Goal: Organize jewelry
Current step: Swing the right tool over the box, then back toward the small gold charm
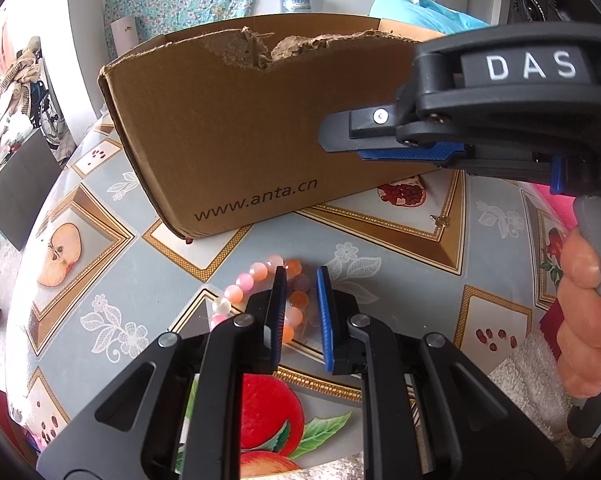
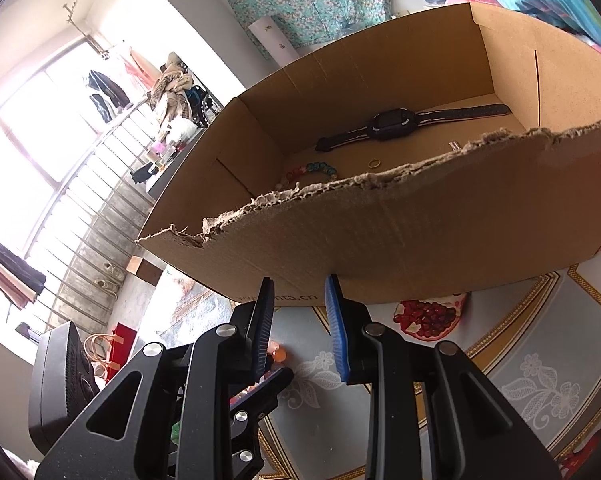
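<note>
While flat in box (image 2: 380, 240), watch (image 2: 392, 125) lies crosswise.

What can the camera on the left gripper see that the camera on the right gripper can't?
Only the left wrist view shows most of the pink bead bracelet on the tablecloth, with the left gripper over one side of it.

Only the right wrist view looks inside the cardboard box: a black watch, a colourful bead bracelet and a small gold ring.

Both show the box's torn edge and the fruit-patterned tablecloth.
</note>
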A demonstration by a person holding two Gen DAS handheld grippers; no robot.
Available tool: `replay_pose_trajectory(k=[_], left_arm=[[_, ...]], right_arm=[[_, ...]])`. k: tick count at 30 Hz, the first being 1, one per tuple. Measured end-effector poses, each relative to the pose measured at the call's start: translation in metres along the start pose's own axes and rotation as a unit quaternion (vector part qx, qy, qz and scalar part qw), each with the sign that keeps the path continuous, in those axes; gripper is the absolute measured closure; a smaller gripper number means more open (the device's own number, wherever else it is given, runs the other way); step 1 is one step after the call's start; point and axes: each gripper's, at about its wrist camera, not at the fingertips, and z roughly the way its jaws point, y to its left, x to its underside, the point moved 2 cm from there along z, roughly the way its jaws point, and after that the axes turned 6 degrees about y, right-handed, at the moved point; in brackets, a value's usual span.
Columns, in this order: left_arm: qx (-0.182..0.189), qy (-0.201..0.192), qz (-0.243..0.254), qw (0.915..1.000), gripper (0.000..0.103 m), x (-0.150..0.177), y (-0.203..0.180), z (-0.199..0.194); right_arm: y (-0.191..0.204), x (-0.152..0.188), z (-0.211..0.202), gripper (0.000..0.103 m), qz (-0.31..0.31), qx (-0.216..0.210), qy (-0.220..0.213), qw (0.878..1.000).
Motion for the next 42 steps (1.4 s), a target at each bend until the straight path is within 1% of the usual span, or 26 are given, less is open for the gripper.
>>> replay_pose_trajectory(k=[3,6,9,13,14,16,19,21,24,25,28,30,31,32,33,35,36,42], left_arm=[[0.0,0.002,0.0,1.0,0.089,0.0,0.0,0.0],[0.0,0.002,0.002,1.0,0.089,0.0,0.0,0.0],[-0.002,0.001,0.005,1.0,0.089,-0.001,-0.001,0.001],[-0.002,-0.001,0.005,1.0,0.089,-0.001,-0.003,0.001],[-0.001,-0.001,0.004,1.0,0.089,-0.001,-0.003,0.001],[0.002,-0.002,0.002,1.0,0.089,-0.002,-0.003,0.001],[0.004,-0.005,0.004,1.0,0.089,0.0,-0.003,0.0],[0.007,-0.006,0.001,1.0,0.089,0.001,-0.002,0.0],[0.008,-0.008,0.0,0.9999,0.089,0.002,0.0,0.0],[0.008,-0.009,0.001,0.9999,0.089,0.003,0.001,-0.001],[0.012,-0.013,0.0,0.9998,0.089,0.005,0.003,-0.002],[0.014,-0.013,-0.002,0.9998,0.089,0.005,0.004,-0.003],[0.015,-0.013,-0.003,0.9998,0.089,0.005,0.005,-0.003],[0.017,-0.013,-0.004,0.9998,0.089,0.006,0.005,-0.004],[0.019,-0.014,-0.004,0.9997,0.089,0.006,0.006,-0.004],[0.017,-0.015,-0.003,0.9997,0.089,0.007,0.006,-0.005],[0.018,-0.016,-0.004,0.9997,0.089,0.008,0.007,-0.005],[0.033,-0.016,-0.003,0.9993,0.089,0.011,0.005,-0.008]], right_arm=[[0.004,0.002,-0.004,0.077,-0.014,-0.003,-0.006,1.0],[-0.003,0.008,-0.019,0.076,-0.029,0.004,-0.016,0.999],[-0.031,0.019,-0.039,0.075,-0.031,0.035,-0.016,0.999],[-0.074,0.03,-0.06,0.072,-0.029,0.078,-0.004,0.996],[-0.08,0.031,-0.061,0.072,-0.032,0.088,0.003,0.996],[-0.085,0.031,-0.06,0.072,-0.048,0.094,0.019,0.994],[-0.079,0.026,-0.049,0.072,-0.075,0.094,0.036,0.992],[-0.069,0.025,-0.036,0.072,-0.105,0.099,0.041,0.989],[-0.055,0.027,-0.019,0.072,-0.139,0.101,0.061,0.983],[-0.05,0.028,-0.016,0.071,-0.154,0.108,0.058,0.98],[-0.041,0.025,-0.008,0.072,-0.187,0.127,0.068,0.972],[-0.035,0.025,-0.003,0.076,-0.214,0.141,0.077,0.964],[-0.032,0.026,-0.001,0.082,-0.23,0.154,0.08,0.958],[-0.029,0.027,0.0,0.093,-0.239,0.151,0.086,0.955],[-0.027,0.027,0.001,0.095,-0.242,0.145,0.093,0.955],[-0.024,0.029,0.002,0.095,-0.254,0.155,0.095,0.95],[-0.023,0.029,0.002,0.095,-0.253,0.156,0.096,0.95],[-0.037,0.025,-0.008,0.095,-0.202,0.143,0.094,0.964]])
